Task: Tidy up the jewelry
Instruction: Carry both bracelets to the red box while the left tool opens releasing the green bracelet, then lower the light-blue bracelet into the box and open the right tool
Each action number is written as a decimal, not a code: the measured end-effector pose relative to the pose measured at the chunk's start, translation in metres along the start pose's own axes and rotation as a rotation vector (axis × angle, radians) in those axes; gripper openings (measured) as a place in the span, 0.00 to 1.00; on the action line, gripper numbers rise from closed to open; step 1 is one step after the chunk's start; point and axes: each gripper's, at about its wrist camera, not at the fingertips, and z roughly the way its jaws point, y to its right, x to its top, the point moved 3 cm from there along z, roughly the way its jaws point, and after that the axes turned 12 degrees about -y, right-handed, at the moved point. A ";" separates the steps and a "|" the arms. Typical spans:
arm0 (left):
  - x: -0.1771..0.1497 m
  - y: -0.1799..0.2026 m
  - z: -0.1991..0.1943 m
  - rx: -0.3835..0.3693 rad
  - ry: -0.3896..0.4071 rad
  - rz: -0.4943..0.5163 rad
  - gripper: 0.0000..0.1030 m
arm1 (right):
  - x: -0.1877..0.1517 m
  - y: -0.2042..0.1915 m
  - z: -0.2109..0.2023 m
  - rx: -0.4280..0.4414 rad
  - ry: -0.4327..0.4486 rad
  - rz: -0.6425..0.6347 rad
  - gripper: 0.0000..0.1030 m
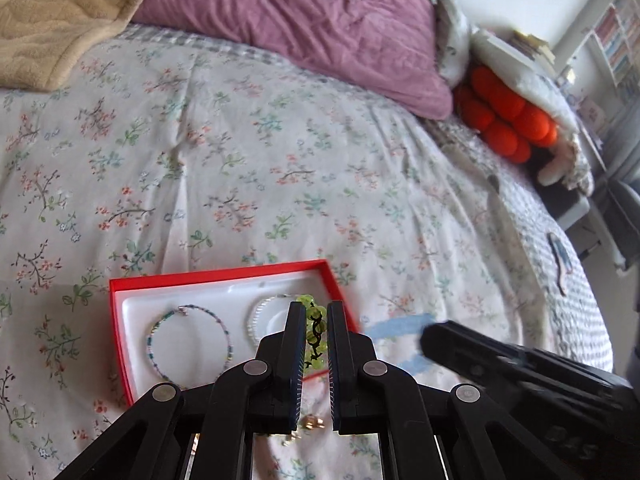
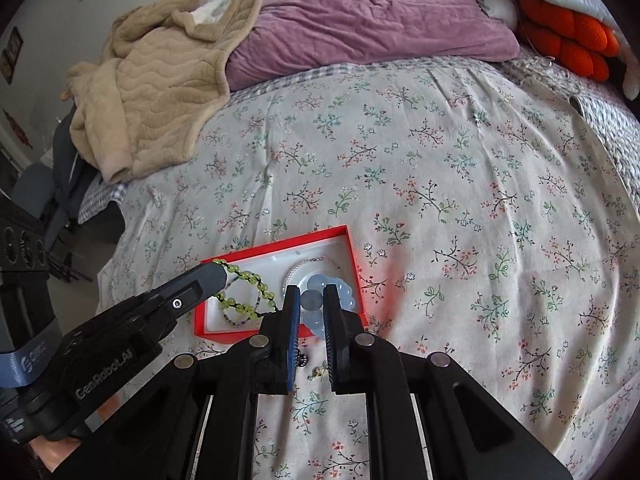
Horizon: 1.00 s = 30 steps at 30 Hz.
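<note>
Nearest the cameras, small gold-coloured pieces (image 1: 314, 423) lie loose on the floral bedspread (image 1: 248, 152) just below the fingers of both tools, too small to make out. The left tool (image 1: 316, 344) has its jaws pressed nearly together on a green bead bracelet (image 2: 245, 292) strung on black cord; in the right wrist view the strand hangs from its tip in a loop over the near left part of the red box (image 1: 120, 320). The right tool (image 2: 311, 312) is likewise almost shut, pinching a pale blue scalloped disc (image 2: 340, 286) held over the box's near right corner. The box sits on the bed just beyond both tools, a shallow open tray with a white liner (image 1: 136, 340). In it lie a thin ring of small teal and pink beads (image 1: 188, 344) on the left and a white bead ring (image 1: 260, 320) on the right, apart from each other. Around the box the bedspread is flat and bare on the far side and to the right, giving wide room there; the left edge of the bed drops off near the box. Farther back a tan quilted blanket (image 2: 152, 92) is heaped at the left, a purple pillow (image 2: 360, 16) lies across the head, and an orange knotted cushion (image 2: 568, 36) sits in the far right corner.
</note>
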 end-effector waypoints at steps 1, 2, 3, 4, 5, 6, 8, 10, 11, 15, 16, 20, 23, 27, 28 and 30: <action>0.001 -0.006 0.004 0.022 -0.003 -0.014 0.05 | 0.001 0.002 -0.001 0.002 0.003 0.005 0.12; 0.001 -0.013 0.009 0.048 -0.007 -0.024 0.05 | 0.001 0.003 -0.002 0.005 0.006 0.007 0.12; 0.002 -0.019 0.013 0.078 -0.013 -0.035 0.04 | 0.001 0.004 -0.003 0.007 0.010 0.008 0.12; 0.001 -0.026 0.017 0.108 -0.020 -0.041 0.04 | 0.002 0.003 -0.005 0.010 0.015 0.006 0.12; 0.001 -0.033 0.020 0.139 -0.026 -0.045 0.04 | 0.003 0.003 -0.005 0.011 0.018 0.004 0.12; 0.000 -0.039 0.024 0.173 -0.032 -0.045 0.04 | 0.003 0.002 -0.006 0.010 0.022 0.000 0.12; -0.002 -0.050 0.030 0.235 -0.044 -0.042 0.04 | 0.005 -0.002 -0.006 0.002 0.029 -0.010 0.12; -0.004 -0.060 0.035 0.281 -0.056 -0.038 0.05 | 0.005 -0.006 -0.004 -0.003 0.032 -0.022 0.12; -0.004 -0.063 0.037 0.302 -0.065 -0.035 0.05 | 0.006 -0.009 -0.003 -0.003 0.032 -0.028 0.12; -0.009 -0.068 0.039 0.331 -0.092 -0.025 0.07 | 0.009 -0.020 0.006 -0.001 0.026 -0.053 0.12; -0.009 -0.067 0.038 0.333 -0.090 -0.019 0.13 | 0.010 -0.024 0.009 0.000 0.023 -0.059 0.12; -0.011 -0.060 0.025 0.339 -0.064 0.009 0.30 | 0.014 -0.037 0.019 0.018 0.012 -0.079 0.12; -0.013 -0.060 0.017 0.347 -0.057 0.011 0.36 | 0.016 -0.049 0.027 0.058 -0.001 -0.095 0.12; -0.018 -0.061 0.011 0.363 -0.059 0.010 0.45 | 0.020 -0.059 0.042 0.128 -0.033 -0.100 0.12; -0.019 -0.061 0.011 0.370 -0.062 0.013 0.49 | 0.021 -0.059 0.048 0.127 -0.044 -0.099 0.12; -0.022 -0.062 0.011 0.379 -0.069 0.012 0.52 | 0.021 -0.057 0.060 0.101 -0.070 -0.092 0.12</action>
